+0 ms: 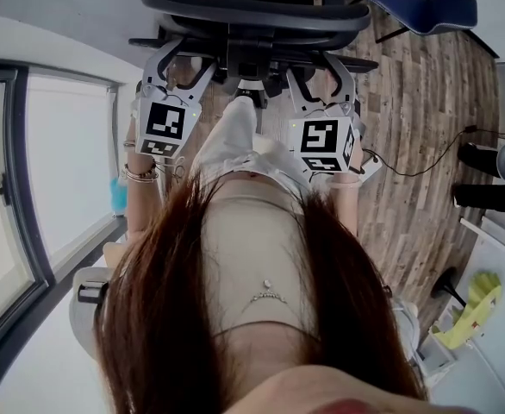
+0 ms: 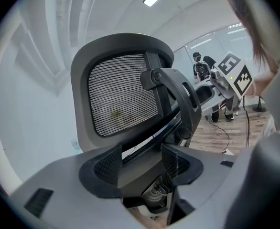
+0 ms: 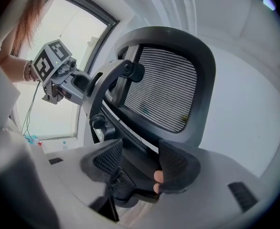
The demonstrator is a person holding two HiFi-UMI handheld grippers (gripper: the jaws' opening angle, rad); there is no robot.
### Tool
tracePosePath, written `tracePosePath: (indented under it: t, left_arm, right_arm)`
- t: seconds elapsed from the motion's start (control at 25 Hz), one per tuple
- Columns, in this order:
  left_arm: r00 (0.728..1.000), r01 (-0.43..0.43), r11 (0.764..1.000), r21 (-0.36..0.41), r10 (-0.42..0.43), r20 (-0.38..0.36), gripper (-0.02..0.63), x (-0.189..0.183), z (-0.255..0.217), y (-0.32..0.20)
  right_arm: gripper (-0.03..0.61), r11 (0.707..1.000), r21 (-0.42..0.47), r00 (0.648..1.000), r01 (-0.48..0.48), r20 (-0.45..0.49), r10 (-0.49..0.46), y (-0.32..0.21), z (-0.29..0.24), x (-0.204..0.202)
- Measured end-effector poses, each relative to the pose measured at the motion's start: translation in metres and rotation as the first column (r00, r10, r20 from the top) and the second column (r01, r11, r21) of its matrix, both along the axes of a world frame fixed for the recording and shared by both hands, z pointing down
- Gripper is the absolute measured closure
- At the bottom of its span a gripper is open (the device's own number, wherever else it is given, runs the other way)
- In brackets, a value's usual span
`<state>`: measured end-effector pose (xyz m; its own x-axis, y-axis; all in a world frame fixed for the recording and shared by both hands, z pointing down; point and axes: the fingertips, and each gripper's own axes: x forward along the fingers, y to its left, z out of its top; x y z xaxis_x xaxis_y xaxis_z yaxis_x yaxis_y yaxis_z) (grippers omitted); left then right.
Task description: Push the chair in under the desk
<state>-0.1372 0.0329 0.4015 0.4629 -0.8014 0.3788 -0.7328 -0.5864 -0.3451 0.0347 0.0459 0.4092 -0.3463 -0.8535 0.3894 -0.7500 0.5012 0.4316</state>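
**Both tools clamped on the chair back**

The black mesh-backed office chair (image 1: 252, 11) stands on the wood-plank floor (image 1: 425, 102) straight ahead of me. My left tool (image 2: 141, 161) and right tool (image 3: 140, 163) each grip its dark back frame, low behind the mesh.

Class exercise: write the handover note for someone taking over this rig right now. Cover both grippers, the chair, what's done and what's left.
Left gripper: jaws closed on the chair, on its lower back frame.
Right gripper: likewise clamped on that frame, on the right side.
Chair: directly ahead, back toward you, on the wooden floor.
Done: both grips set.
Left: the push itself. No desk is clear in these views, so look up first.
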Motion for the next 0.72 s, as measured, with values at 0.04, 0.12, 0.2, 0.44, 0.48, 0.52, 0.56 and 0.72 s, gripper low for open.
tracePosePath:
  t: [0.04, 0.12, 0.2, 0.44, 0.48, 0.52, 0.56, 0.72]
  left_arm:
    - [1.0, 0.001, 1.0, -0.003, -0.001, 0.0, 0.368, 0.0, 0.0, -0.002]
    - [1.0, 0.003, 1.0, -0.007, -0.003, 0.0, 0.368, 0.0, 0.0, -0.006]
    - [1.0, 0.006, 1.0, -0.012, -0.006, 0.002, 0.368, 0.0, 0.0, -0.01]
    - [1.0, 0.012, 1.0, -0.015, -0.012, 0.003, 0.368, 0.001, 0.001, -0.02]
    - [1.0, 0.013, 1.0, -0.014, -0.013, 0.003, 0.367, 0.002, 0.0, -0.022]
    - [1.0, 0.013, 1.0, -0.015, -0.013, 0.003, 0.367, 0.003, -0.001, -0.024]
    - [1.0, 0.013, 1.0, -0.017, -0.013, 0.004, 0.367, 0.003, -0.001, -0.025]
    - [1.0, 0.008, 1.0, -0.028, -0.008, 0.009, 0.367, 0.003, -0.002, -0.028]
  right_arm:
    - [0.336, 1.0, 0.0, 1.0, 0.0, -0.001, 0.0, -0.002, 0.0, 0.0]
    - [0.336, 1.0, -0.001, 1.0, -0.002, -0.003, 0.002, -0.006, 0.0, 0.0]
    - [0.336, 1.0, 0.0, 1.0, -0.003, -0.002, 0.003, -0.01, 0.0, 0.0]
    - [0.336, 1.0, 0.013, 1.0, -0.003, 0.003, 0.003, -0.02, 0.001, 0.001]
    - [0.336, 1.0, 0.016, 1.0, -0.004, 0.004, 0.004, -0.022, 0.0, 0.002]
    - [0.336, 1.0, 0.018, 1.0, -0.004, 0.004, 0.004, -0.023, -0.001, 0.002]
    - [0.336, 1.0, 0.019, 1.0, -0.003, 0.005, 0.003, -0.024, -0.002, 0.003]
    - [0.336, 1.0, 0.025, 1.0, 0.0, 0.002, 0.0, -0.027, -0.003, 0.003]
